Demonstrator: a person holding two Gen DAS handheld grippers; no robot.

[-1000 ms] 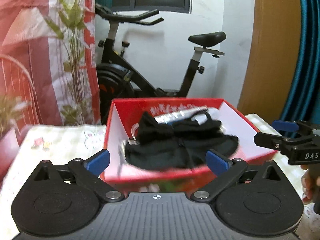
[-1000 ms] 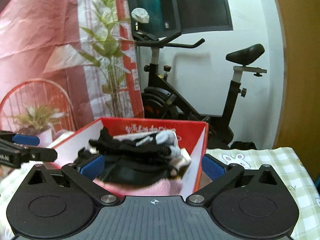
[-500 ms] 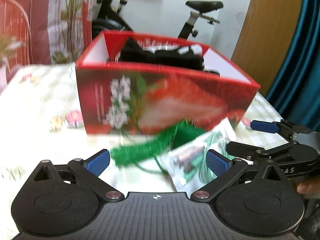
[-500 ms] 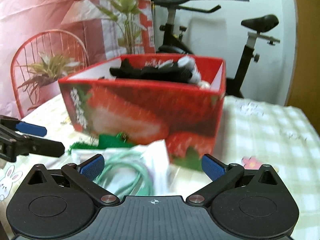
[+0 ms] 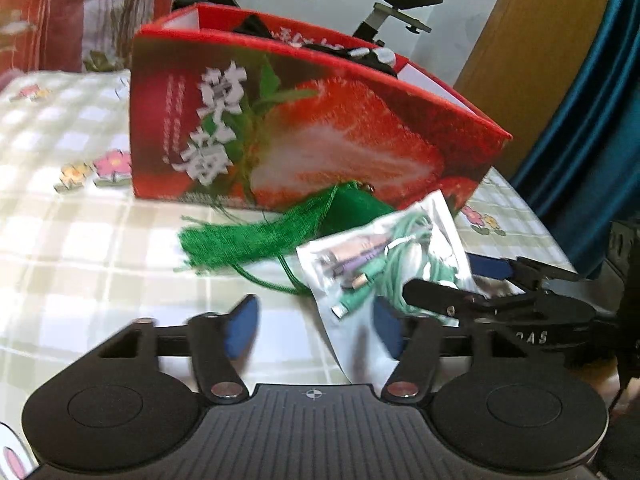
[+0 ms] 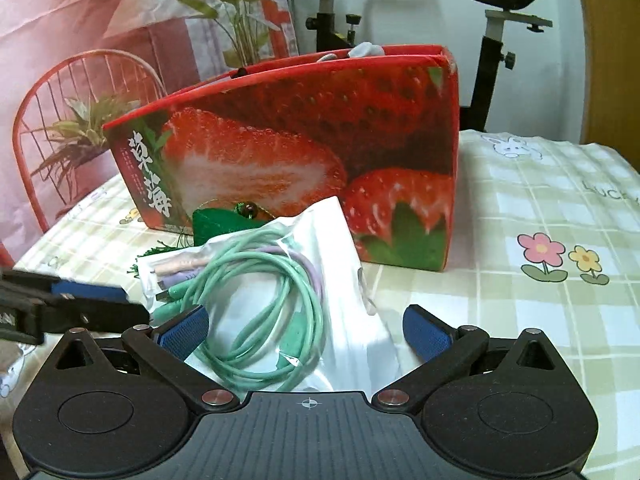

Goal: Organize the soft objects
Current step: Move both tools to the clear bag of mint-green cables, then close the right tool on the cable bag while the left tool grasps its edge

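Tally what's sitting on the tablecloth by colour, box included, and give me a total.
Red: 1, the strawberry box
Green: 1, the tasselled pouch
Clear/silver: 1, the bag of cables
Total: 3
The box's contents barely show over its rim, so they are not counted.

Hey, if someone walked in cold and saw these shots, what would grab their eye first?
Probably the big red strawberry box standing on the checked tablecloth. Right in front of it lie a clear bag of coiled green cable and a green tassel, with the open right gripper straddling the bag.
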